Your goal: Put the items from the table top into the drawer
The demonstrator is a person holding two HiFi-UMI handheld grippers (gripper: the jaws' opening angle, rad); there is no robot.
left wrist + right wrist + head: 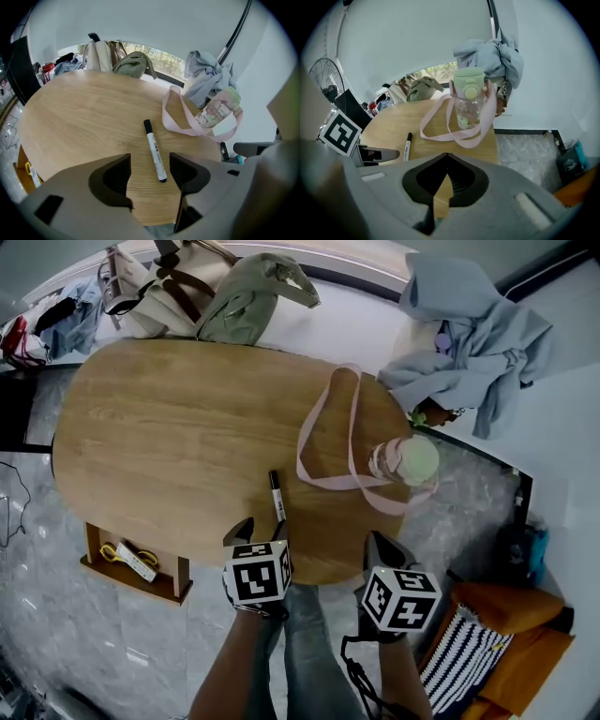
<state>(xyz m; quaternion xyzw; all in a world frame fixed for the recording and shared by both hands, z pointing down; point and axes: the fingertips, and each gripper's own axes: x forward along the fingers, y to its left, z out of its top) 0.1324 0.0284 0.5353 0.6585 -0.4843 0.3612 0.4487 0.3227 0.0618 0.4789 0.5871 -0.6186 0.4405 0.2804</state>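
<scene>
Tongs on the left (150,160) are spread apart and empty, aimed at a white marker pen with a black cap (154,150) that lies flat on the oval pale-wood bench (84,112), just ahead of the gap between the tips and near the bench's near edge; tongs on the right (446,157) are closed tip to tip, holding nothing, hovering by the same edge; a clear drink bottle with a pale green lid (469,101) stands upright toward the bench's right end, its long pink strap (176,126) looped loosely over the wood; a small open wooden drawer (141,582) hangs below the bench on the left, with small yellow and white objects already inside; likely risk: the round pen could roll off the edge if one tip nudges it first; the loose strap could snag or topple the bottle.
</scene>
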